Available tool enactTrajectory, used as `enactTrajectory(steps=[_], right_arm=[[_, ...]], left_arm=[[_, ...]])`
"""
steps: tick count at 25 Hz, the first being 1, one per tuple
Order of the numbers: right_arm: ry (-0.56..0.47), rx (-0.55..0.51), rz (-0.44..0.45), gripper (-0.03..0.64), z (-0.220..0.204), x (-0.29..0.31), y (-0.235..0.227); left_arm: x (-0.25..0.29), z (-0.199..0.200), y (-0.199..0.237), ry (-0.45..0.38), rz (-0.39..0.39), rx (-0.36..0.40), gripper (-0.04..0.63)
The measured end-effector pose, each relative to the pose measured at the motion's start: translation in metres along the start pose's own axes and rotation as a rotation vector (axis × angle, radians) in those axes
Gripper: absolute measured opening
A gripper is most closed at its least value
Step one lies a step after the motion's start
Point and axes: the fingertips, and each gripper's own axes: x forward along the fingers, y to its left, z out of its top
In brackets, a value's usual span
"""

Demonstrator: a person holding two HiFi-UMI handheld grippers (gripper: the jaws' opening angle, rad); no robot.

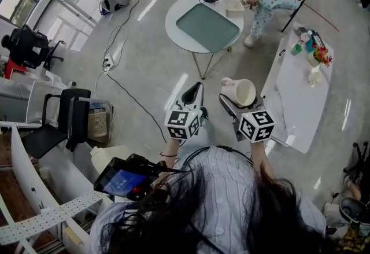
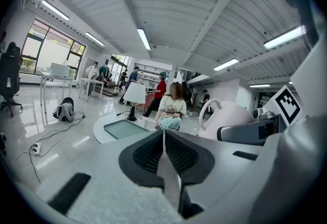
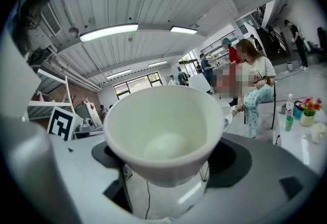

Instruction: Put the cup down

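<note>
the task is not done yet. the cup (image 1: 241,92) is up in the air, pinched in the right gripper (image 1: 235,100), with nothing under it but the floor (image 1: 144,67). it hangs just left of the long white table (image 1: 300,102) and nearer than the round table (image 1: 179,21). in the right gripper view the cup's open mouth faces back along the jaws and it looks empty, so it lies tipped on its side, not upright. what is left, by the look of it, is to carry it over a surface, turn it upright, lower it and let go; the long table seems the closest place.

the person holds both grippers out in front of the chest, side by side and pointing away. the left gripper (image 2: 163,139) is just left of the cup, with its jaws pressed together on nothing.
</note>
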Motion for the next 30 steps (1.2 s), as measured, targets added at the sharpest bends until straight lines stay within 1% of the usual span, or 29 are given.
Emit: enactTrajectory(steps=[5,13,20,24,30], right_arm=[[-0.004,0.009,-0.023,0.428,0.021,0.045,-0.010],[0.014,0.017,-0.056,0.428,0.035,0.098,-0.022],[0.026,0.030,-0.093,0.428,0.044,0.125,-0.040],[0.024,0.029,-0.105,0.428,0.051,0.141,-0.045],[0.013,0.030,-0.147,0.428,0.061,0.151,-0.058]], left_arm=[[0.031,0.023,0.035,0.001,-0.017,0.001,0.020],[0.065,0.034,0.083,0.013,-0.031,-0.022,0.020],[0.096,0.041,0.099,0.033,-0.072,-0.019,0.020],[0.112,0.050,0.111,0.031,-0.088,-0.017,0.020],[0.131,0.053,0.115,0.042,-0.128,-0.017,0.020]])
